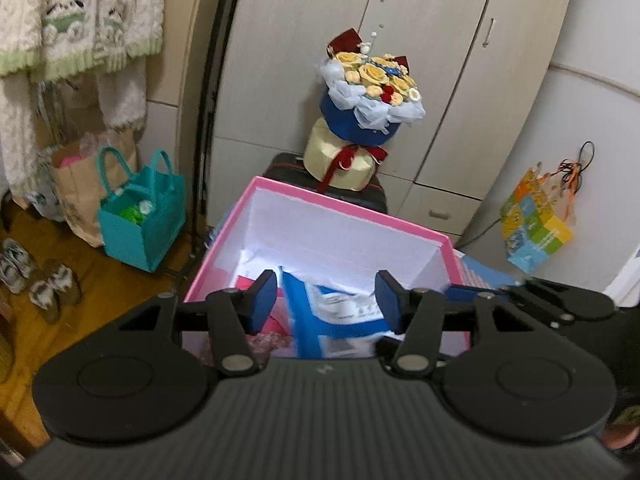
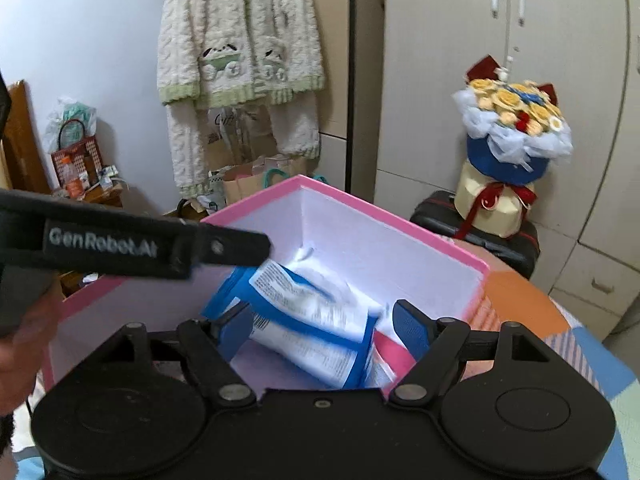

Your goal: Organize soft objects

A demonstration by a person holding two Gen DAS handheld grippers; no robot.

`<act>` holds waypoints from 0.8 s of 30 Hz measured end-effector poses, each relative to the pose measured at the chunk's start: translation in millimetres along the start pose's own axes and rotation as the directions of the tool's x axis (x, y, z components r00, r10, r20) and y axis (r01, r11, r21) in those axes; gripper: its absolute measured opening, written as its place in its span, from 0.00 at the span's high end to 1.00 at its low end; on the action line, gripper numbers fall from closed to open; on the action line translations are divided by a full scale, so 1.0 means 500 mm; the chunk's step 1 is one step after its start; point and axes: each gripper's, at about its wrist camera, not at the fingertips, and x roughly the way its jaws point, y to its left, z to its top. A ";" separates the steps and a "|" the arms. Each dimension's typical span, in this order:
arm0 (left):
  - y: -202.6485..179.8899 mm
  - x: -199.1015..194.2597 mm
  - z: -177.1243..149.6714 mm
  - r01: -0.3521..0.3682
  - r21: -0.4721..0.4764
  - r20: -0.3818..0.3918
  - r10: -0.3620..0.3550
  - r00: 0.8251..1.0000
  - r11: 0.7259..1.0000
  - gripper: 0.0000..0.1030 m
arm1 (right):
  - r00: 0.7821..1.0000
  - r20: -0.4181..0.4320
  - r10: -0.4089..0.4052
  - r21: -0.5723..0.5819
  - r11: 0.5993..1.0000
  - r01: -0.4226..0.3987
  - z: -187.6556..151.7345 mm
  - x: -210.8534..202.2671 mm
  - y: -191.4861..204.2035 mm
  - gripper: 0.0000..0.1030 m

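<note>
A pink box [image 1: 344, 208] with white inner walls stands open-topped in front of me. Inside lie blue-and-white soft packs [image 1: 340, 312], blurred in the right wrist view [image 2: 312, 312], with something pink [image 1: 276, 324] beside them. My left gripper [image 1: 326, 300] hovers over the box with its jaws apart. The pack lies below the gap and the pads do not press on it. My right gripper [image 2: 324, 330] is open wide above the same packs, its left finger overlapping a pack's corner. A person's hand shows at the left edge of the right wrist view.
A flower bouquet [image 1: 368, 92] stands on a black suitcase [image 2: 480, 236] behind the box, before a wardrobe [image 1: 400, 40]. A teal bag [image 1: 140, 220], a paper bag and shoes [image 1: 44, 280] sit on the wooden floor at left. Fleece clothes [image 2: 240, 40] hang above. The box rests on patterned bedding [image 2: 580, 344].
</note>
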 end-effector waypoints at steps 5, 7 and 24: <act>-0.036 -0.028 -0.012 -0.031 0.099 -0.009 0.032 0.999 0.995 0.40 | 0.999 0.042 0.013 0.003 1.000 -0.013 -0.035 -0.067 -0.009 0.22; -0.049 -0.049 -0.012 -0.039 0.125 0.007 0.038 0.999 0.991 0.32 | 0.998 0.063 -0.004 0.000 1.000 0.004 -0.049 -0.099 -0.009 0.22; -0.132 -0.172 -0.031 -0.107 0.192 -0.087 0.125 0.988 0.976 0.01 | 0.991 -0.004 -0.132 0.026 0.991 0.132 -0.134 -0.259 -0.021 0.12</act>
